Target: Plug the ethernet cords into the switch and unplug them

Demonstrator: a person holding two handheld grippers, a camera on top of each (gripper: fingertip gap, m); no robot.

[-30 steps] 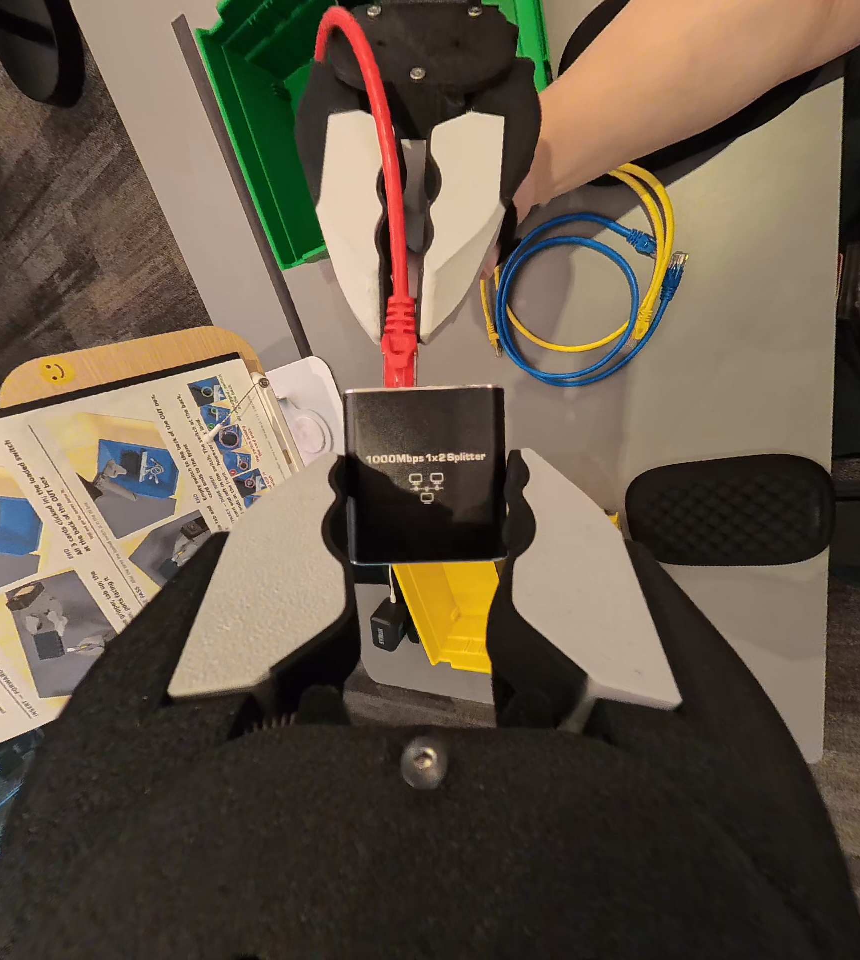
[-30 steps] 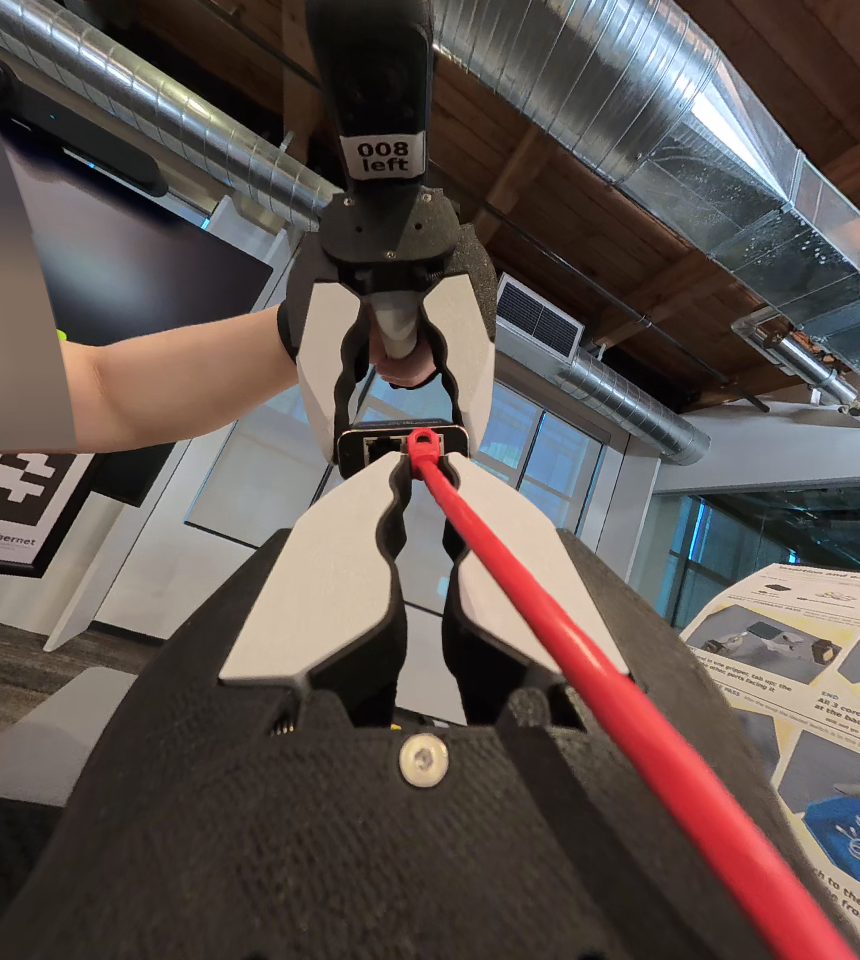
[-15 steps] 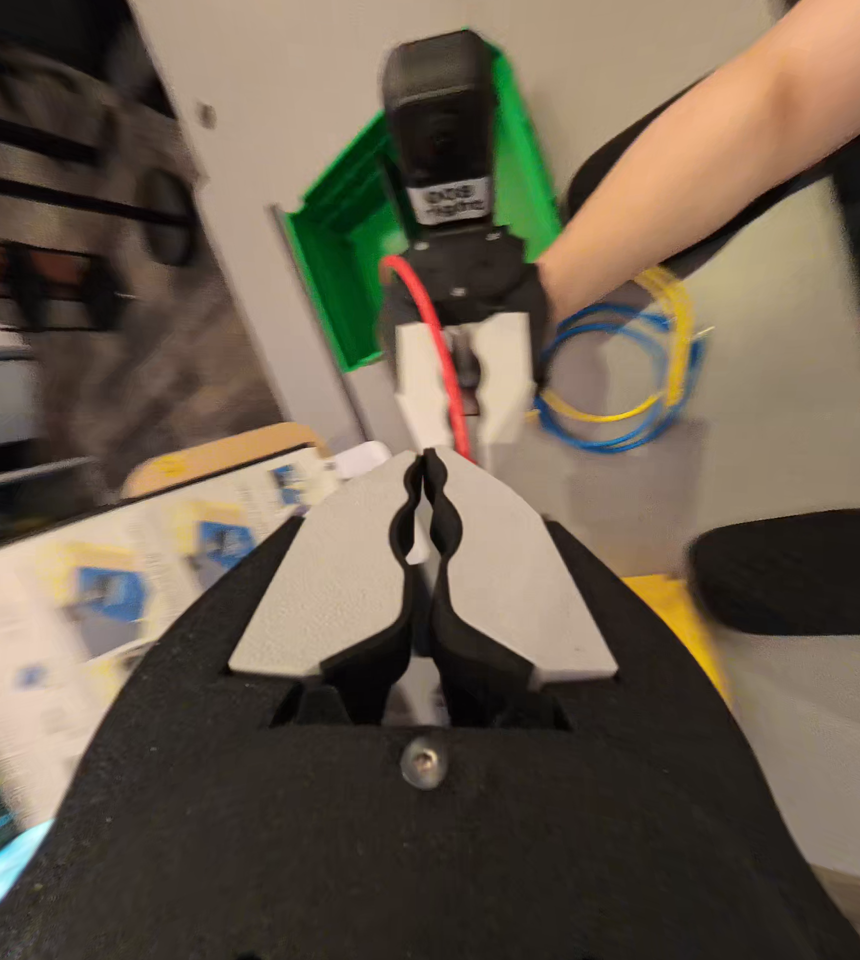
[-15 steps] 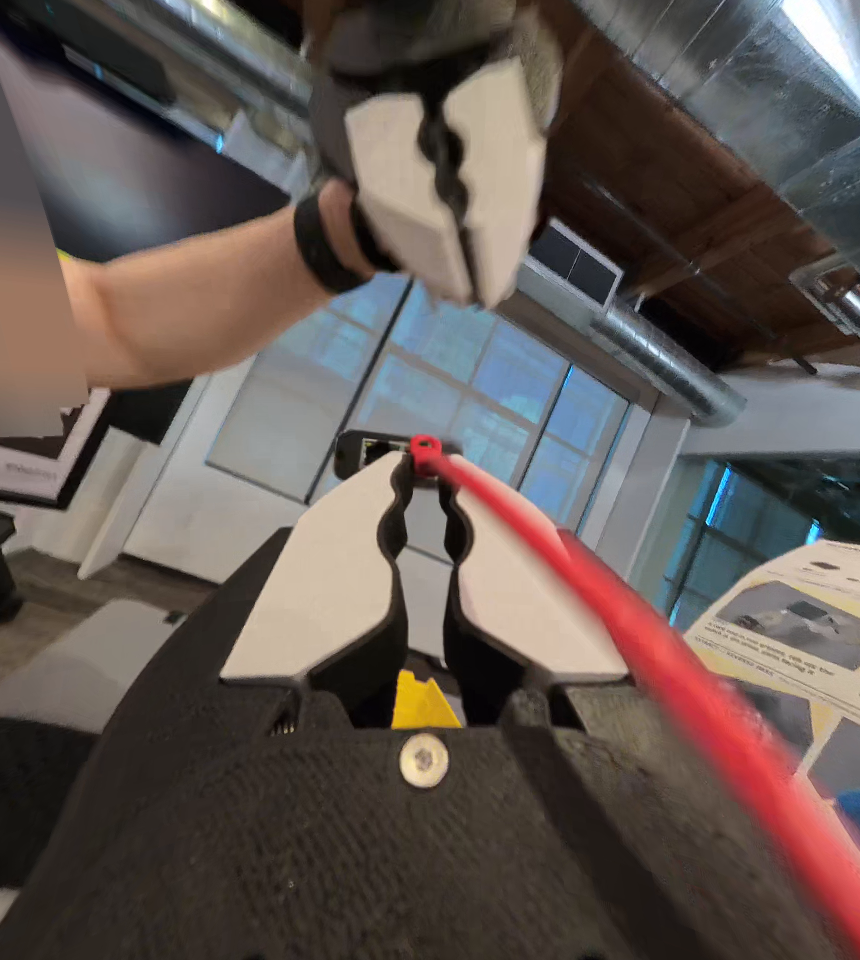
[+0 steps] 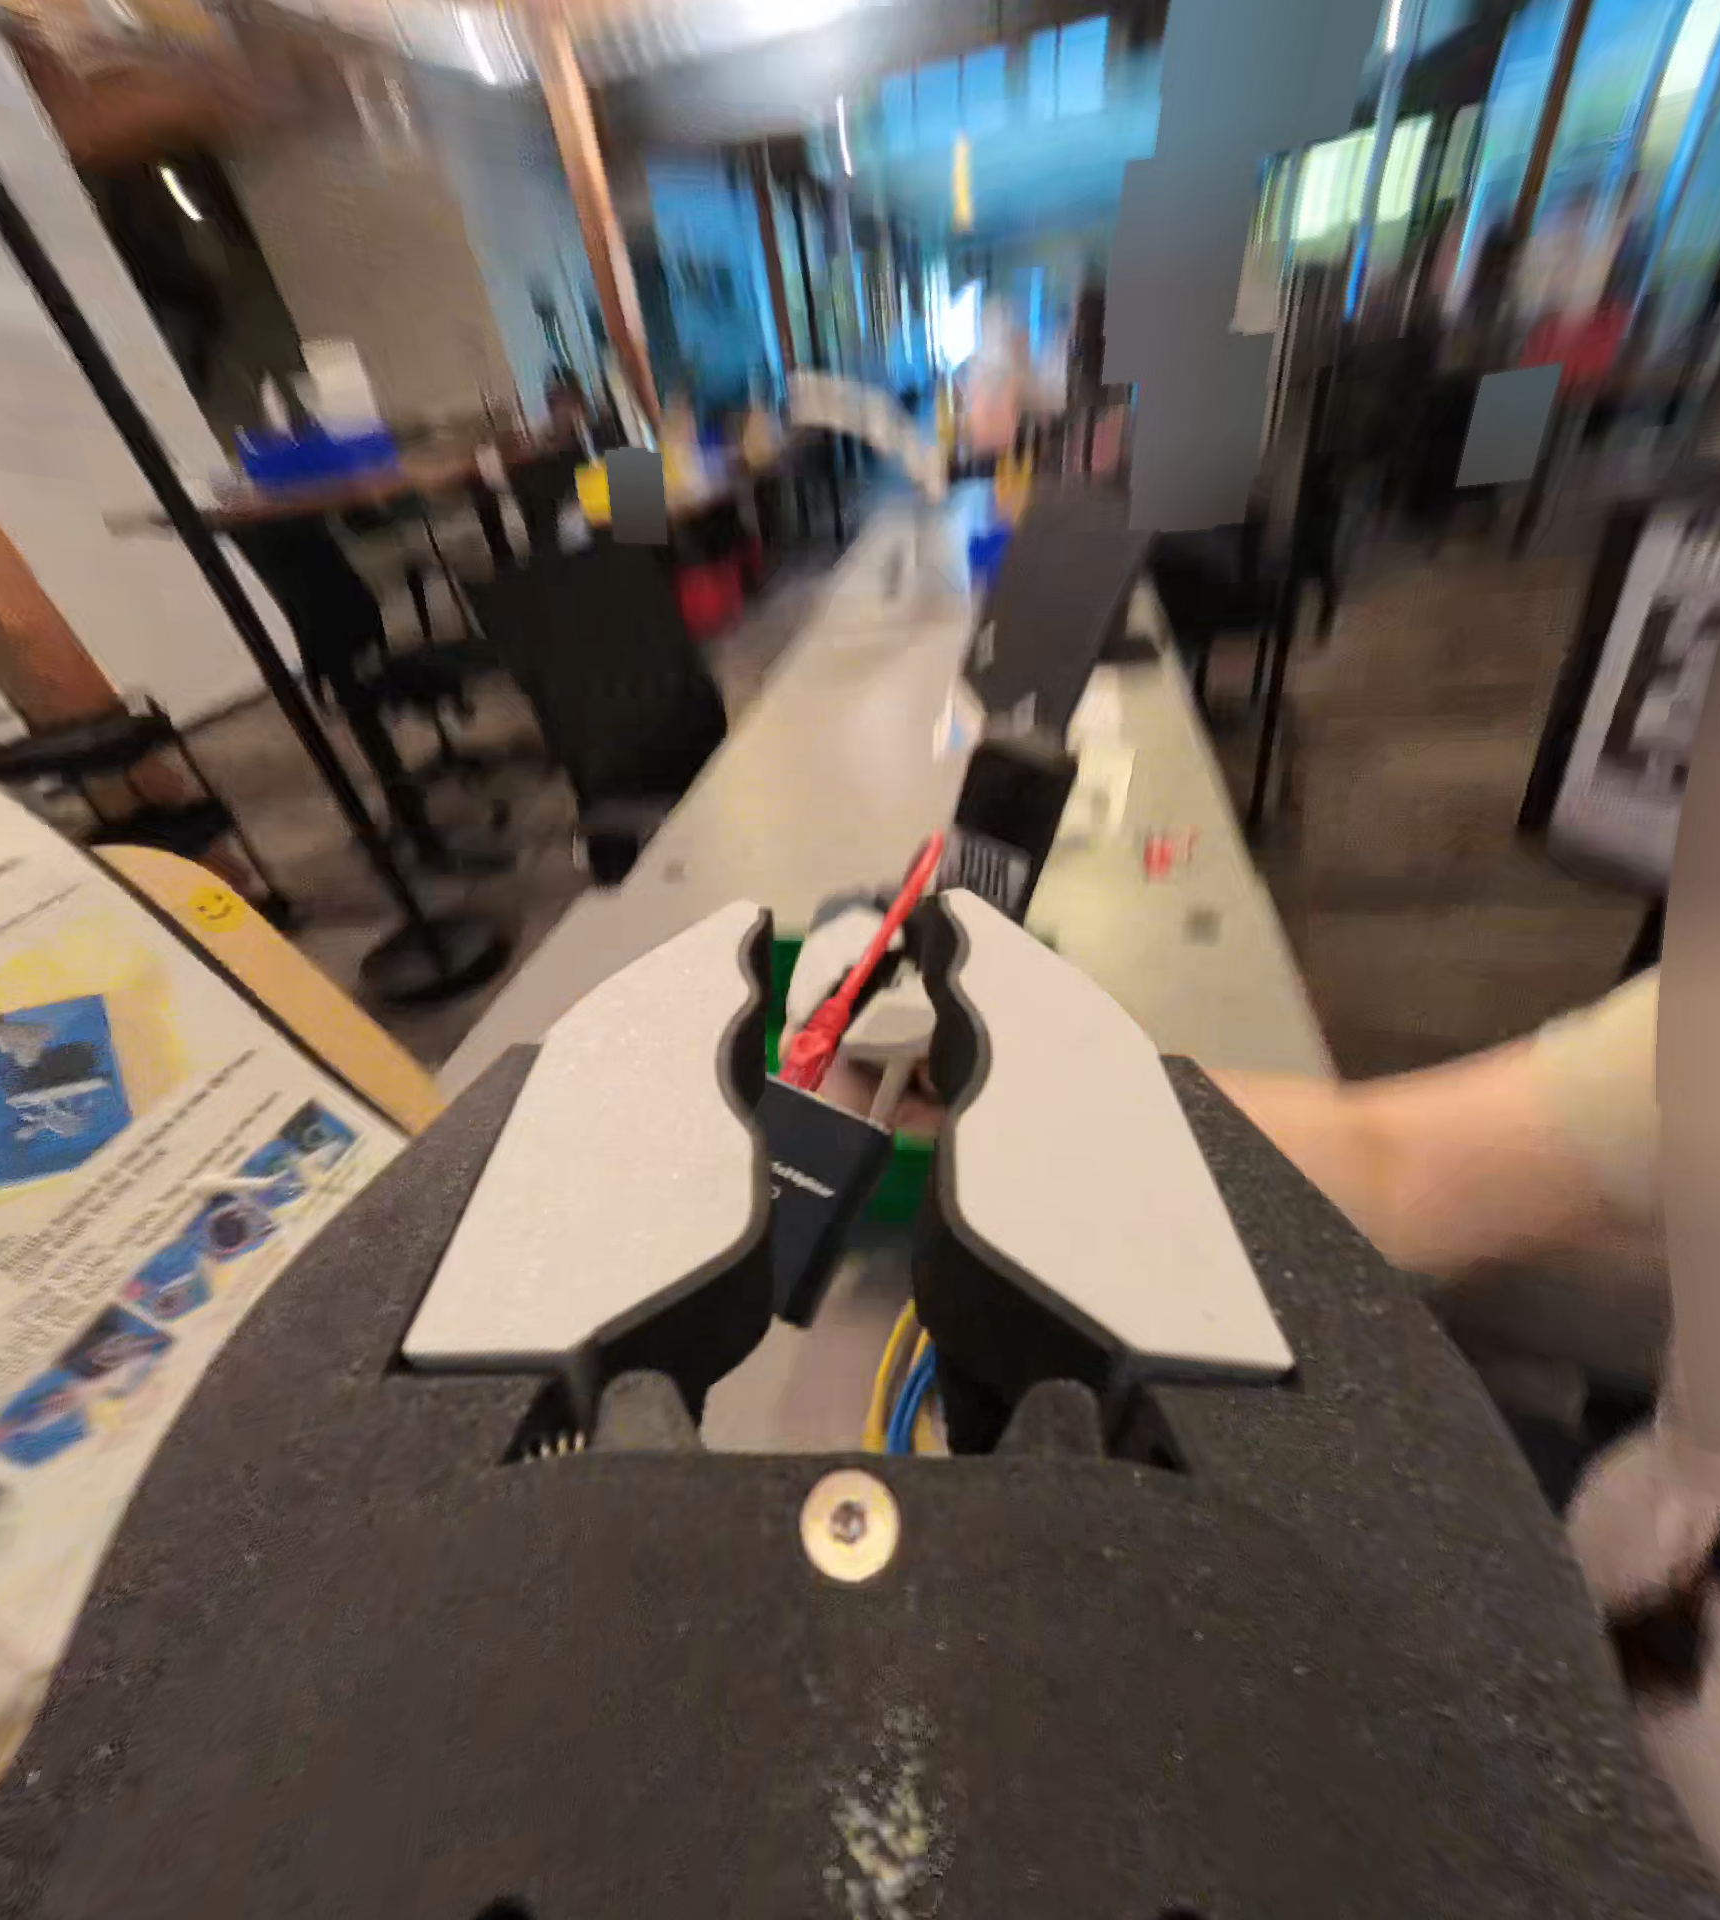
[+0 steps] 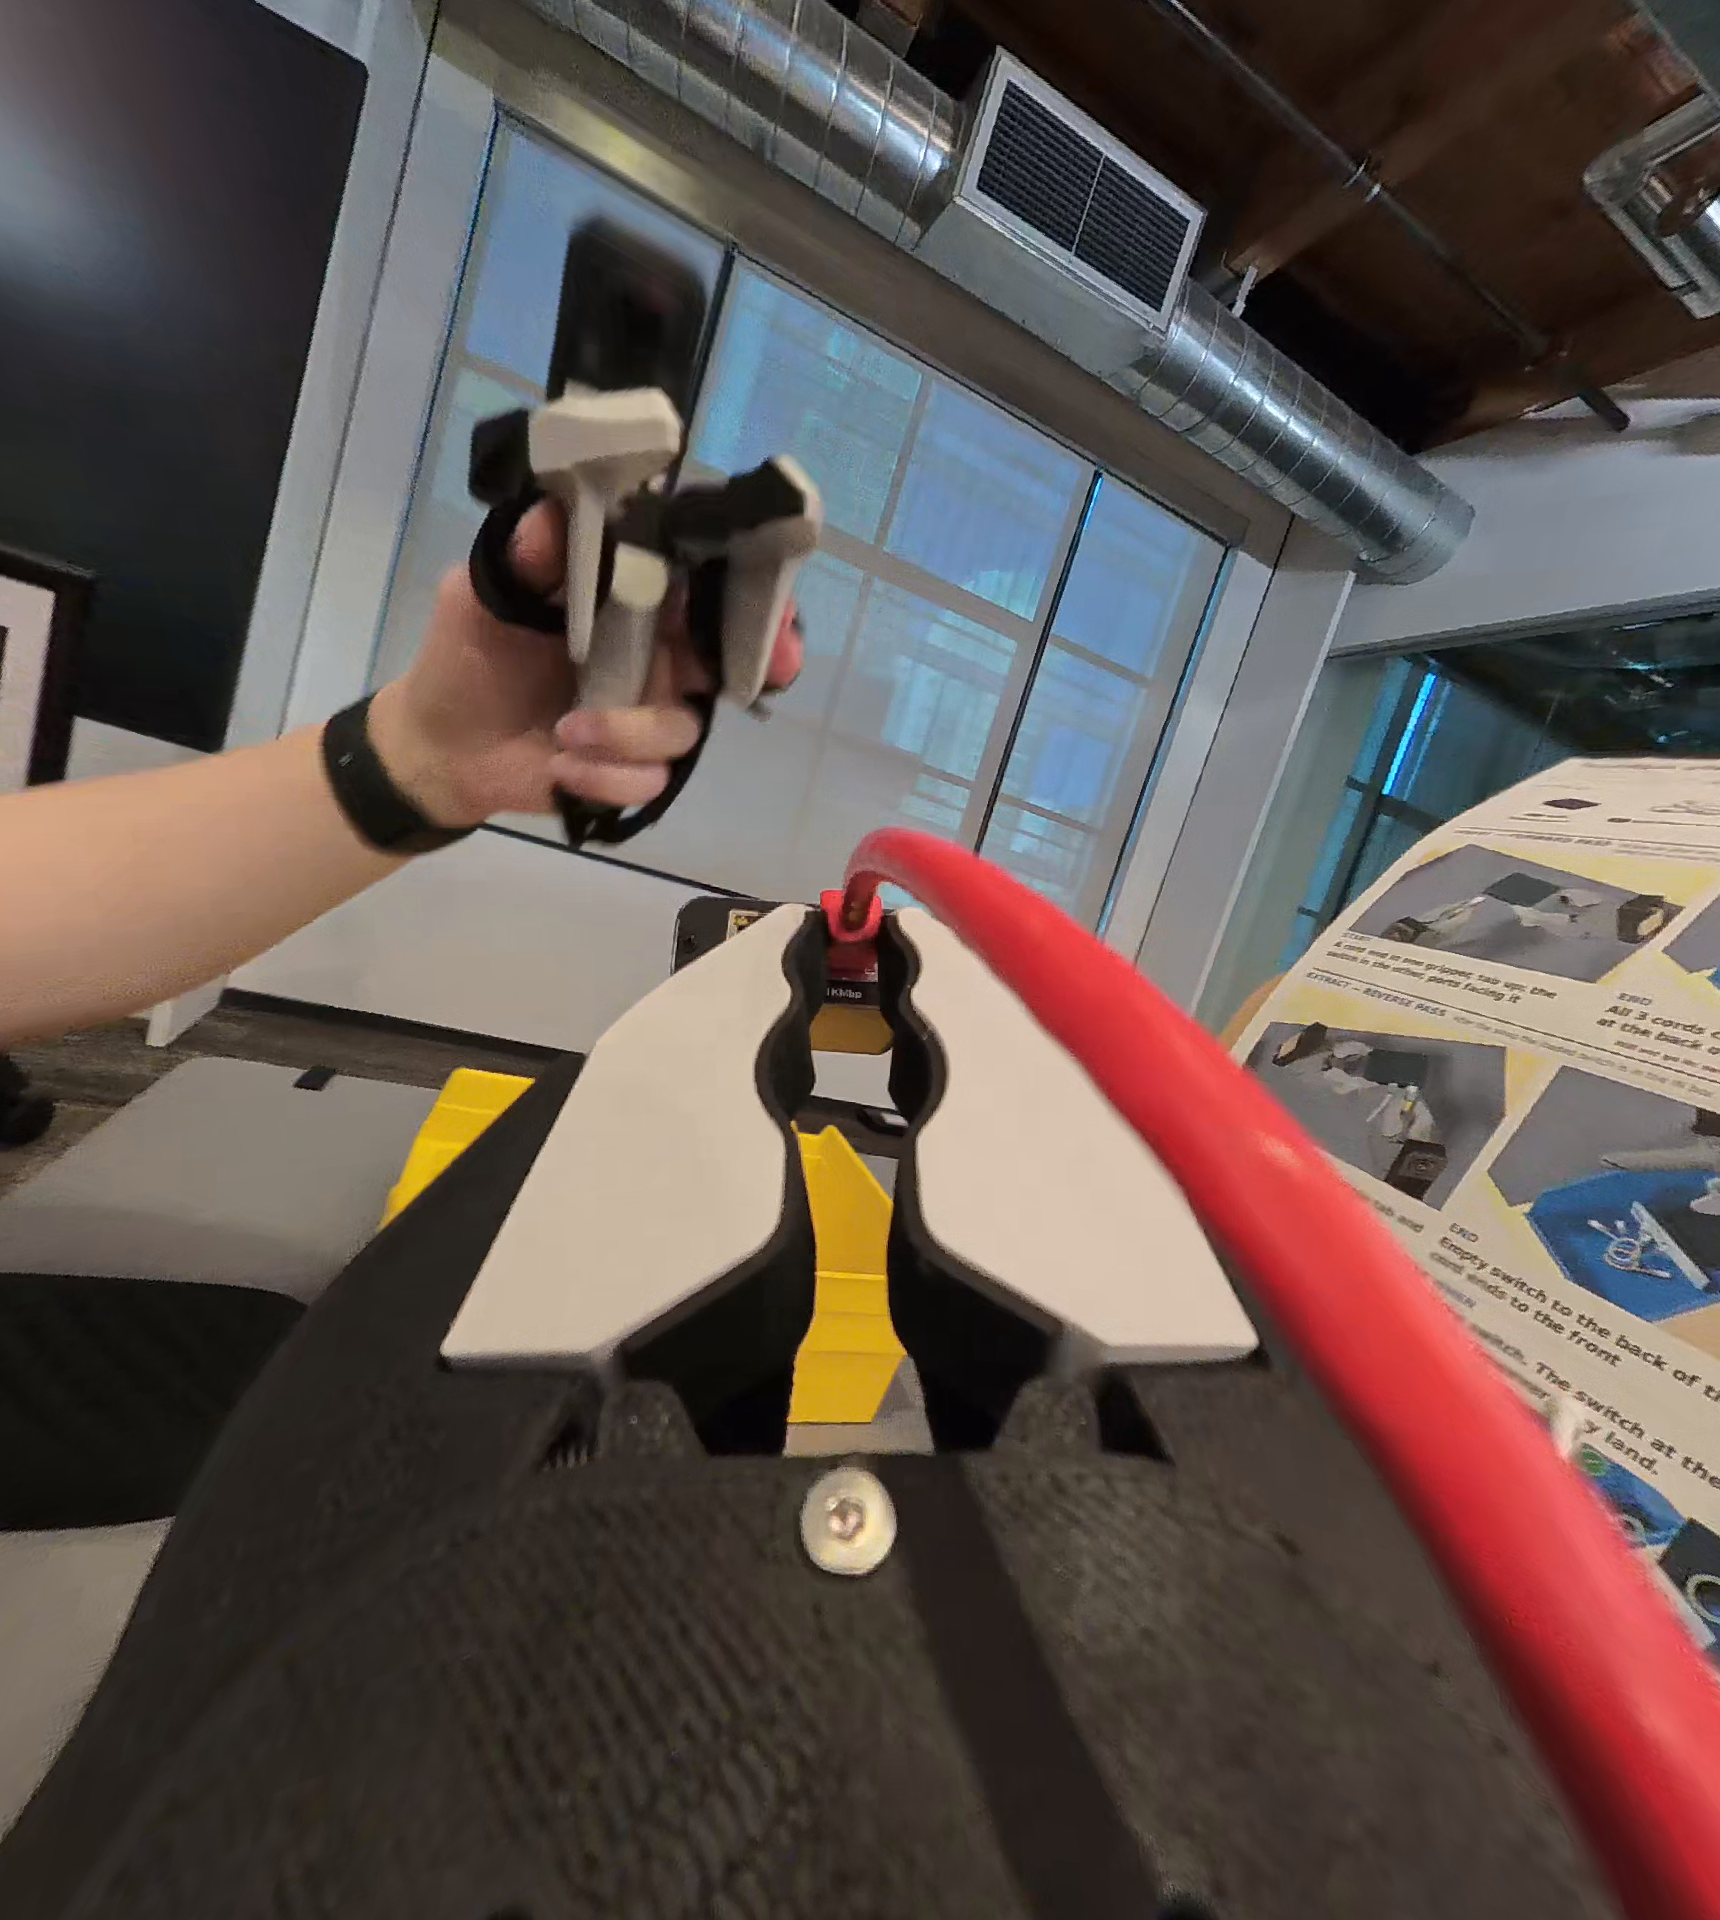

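Grip on the red cord's plug (image 6: 851, 925) comes from my right claw (image 6: 848, 940), clamped to steady the black switch (image 5: 814, 1184) dangling from it, while my left claw (image 5: 851, 961) hangs apart, empty, above the worktop (image 5: 835, 727).

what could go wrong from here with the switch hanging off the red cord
1. The switch hangs only from the red plug pinched in the right tool; if the plug slips out, it may drop.
2. The left tool is open and apart from the switch, so nothing steadies it.
3. The red cord arches over the right tool and might snag.
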